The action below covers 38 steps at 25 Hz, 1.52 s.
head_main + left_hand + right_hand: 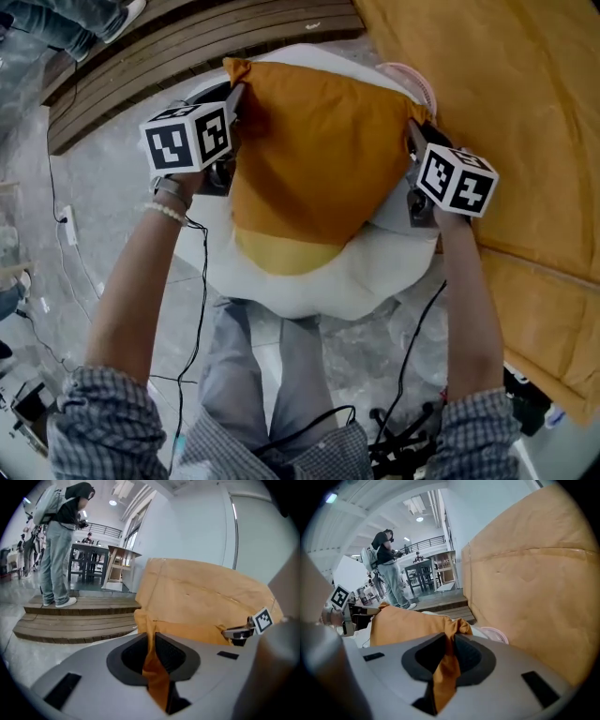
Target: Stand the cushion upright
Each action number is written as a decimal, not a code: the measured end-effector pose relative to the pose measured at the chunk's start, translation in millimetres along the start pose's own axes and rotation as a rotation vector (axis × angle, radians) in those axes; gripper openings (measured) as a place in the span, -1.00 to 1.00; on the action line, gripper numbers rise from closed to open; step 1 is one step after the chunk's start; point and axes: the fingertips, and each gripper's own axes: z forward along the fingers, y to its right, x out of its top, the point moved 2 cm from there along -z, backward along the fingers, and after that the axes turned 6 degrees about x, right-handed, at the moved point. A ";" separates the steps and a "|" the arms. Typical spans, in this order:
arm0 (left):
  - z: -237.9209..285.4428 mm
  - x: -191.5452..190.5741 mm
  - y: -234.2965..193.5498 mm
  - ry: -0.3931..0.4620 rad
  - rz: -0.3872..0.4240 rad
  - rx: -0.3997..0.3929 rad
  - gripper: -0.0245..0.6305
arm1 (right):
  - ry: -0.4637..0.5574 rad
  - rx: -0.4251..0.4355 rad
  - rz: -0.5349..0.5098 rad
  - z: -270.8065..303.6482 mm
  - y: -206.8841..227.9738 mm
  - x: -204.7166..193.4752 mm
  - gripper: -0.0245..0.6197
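An orange cushion (319,155) with a yellow lower band is held up over a white egg-shaped seat (375,272). My left gripper (236,101) is shut on the cushion's top left corner, and orange cloth (151,660) runs pinched between its jaws. My right gripper (412,136) is shut on the top right corner, with the cloth (446,665) squeezed between its pads. The cushion (412,623) stretches between the two grippers, its far side hidden from the head view.
A tall wall of tan padded material (506,103) stands to the right. Wooden steps (178,56) lie at the back left, where a person (61,550) stands. Cables (197,309) trail over the grey floor. A pink fan-like object (412,80) lies behind the cushion.
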 end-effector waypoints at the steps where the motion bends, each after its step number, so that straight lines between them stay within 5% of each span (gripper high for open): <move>1: 4.2 2.4 1.9 0.005 -0.032 -0.010 -0.78 | 0.010 -0.017 0.009 2.7 5.2 -1.1 -0.72; 9: -5.5 0.0 -6.3 0.000 -0.129 -0.048 -0.48 | 0.094 -0.066 0.073 8.7 12.5 0.4 -0.63; 13: -25.9 -7.7 -5.8 -0.008 -0.091 -0.042 -0.48 | 0.098 -0.082 0.089 -7.3 14.7 4.1 -0.51; 15: -43.2 -4.1 -12.0 0.010 -0.086 -0.023 -0.56 | 0.115 -0.106 0.087 -19.7 12.0 7.3 -0.53; 18: -75.4 -0.9 -21.6 0.029 -0.063 0.010 -0.80 | 0.157 -0.164 0.040 -45.5 3.5 10.3 -0.89; 21: -100.6 -6.7 -14.7 -0.030 -0.049 -0.028 -0.90 | 0.189 -0.159 0.003 -74.5 -13.4 13.8 -0.90; 25: -139.6 5.5 5.2 -0.052 0.065 -0.098 -0.90 | 0.238 -0.109 -0.003 -114.8 -53.2 32.5 -0.90; 38: -294.1 105.5 62.2 0.193 0.334 -0.207 -0.90 | 0.396 0.011 -0.217 -242.4 -205.4 114.3 -0.90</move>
